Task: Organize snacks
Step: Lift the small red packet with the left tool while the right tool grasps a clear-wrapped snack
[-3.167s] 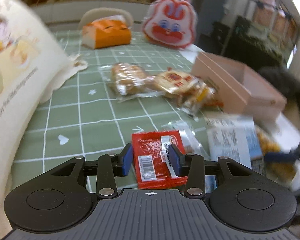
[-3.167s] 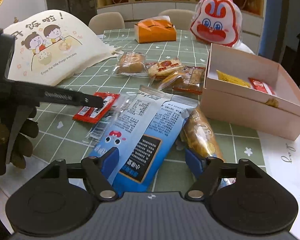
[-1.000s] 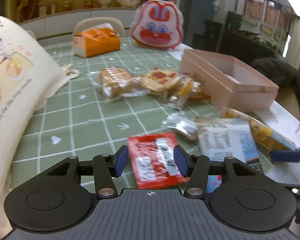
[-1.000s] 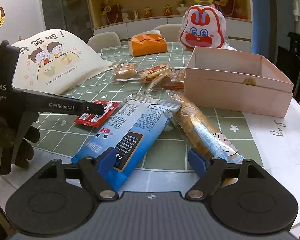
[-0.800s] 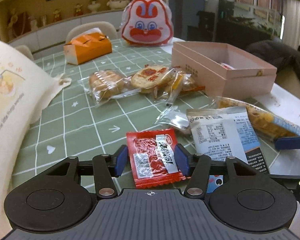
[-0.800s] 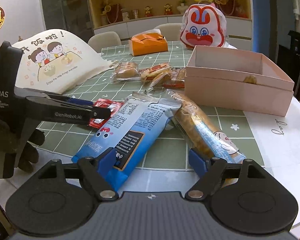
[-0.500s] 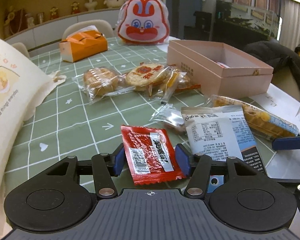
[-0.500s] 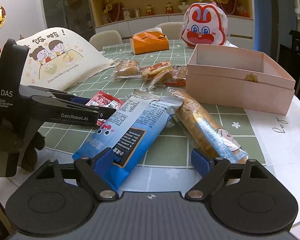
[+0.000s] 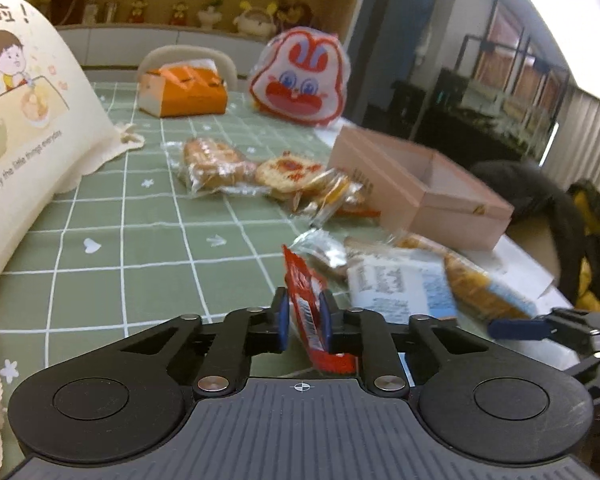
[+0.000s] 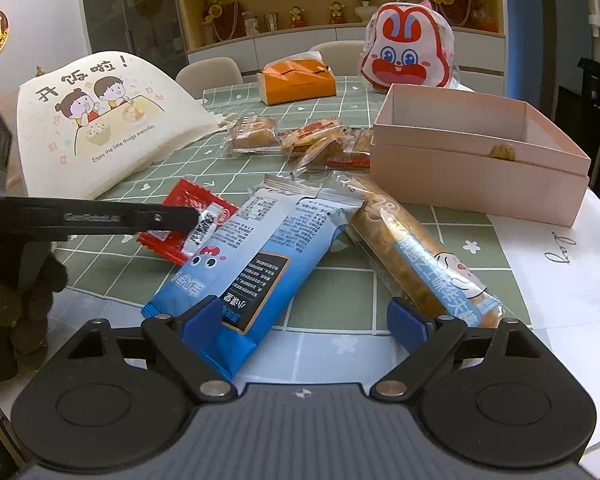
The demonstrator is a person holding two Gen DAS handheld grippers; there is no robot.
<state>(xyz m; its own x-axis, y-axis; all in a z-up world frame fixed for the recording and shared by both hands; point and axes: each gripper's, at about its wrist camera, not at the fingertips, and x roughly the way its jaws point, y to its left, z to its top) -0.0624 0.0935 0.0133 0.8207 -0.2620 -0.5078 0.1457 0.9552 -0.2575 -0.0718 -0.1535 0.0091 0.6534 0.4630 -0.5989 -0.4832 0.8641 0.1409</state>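
A red snack packet (image 9: 300, 280) stands on edge between the blue pads of my left gripper (image 9: 303, 320), whose jaws are closing and pinch it. The right wrist view shows the same packet (image 10: 182, 200) tilted up off the green cloth in my left gripper (image 10: 188, 216). My right gripper (image 10: 306, 320) is opening low over the table edge. The near ends of a blue snack bag (image 10: 260, 248) and a long pastry packet (image 10: 412, 256) lie between its pads, unpressed. A pink open box (image 10: 472, 176) sits beyond them to the right.
Wrapped cookies (image 10: 300, 136) lie mid-table, left of the box. A cream cartoon cloth bag (image 10: 100, 120) rises at the left. An orange tissue box (image 10: 296, 80) and a rabbit-face bag (image 10: 408, 56) stand at the back. White paper (image 10: 560, 264) covers the near right.
The left jaws have closed on the red packet, which went from lying flat to standing on edge. The right jaws have spread a little wider; that hand stayed put.
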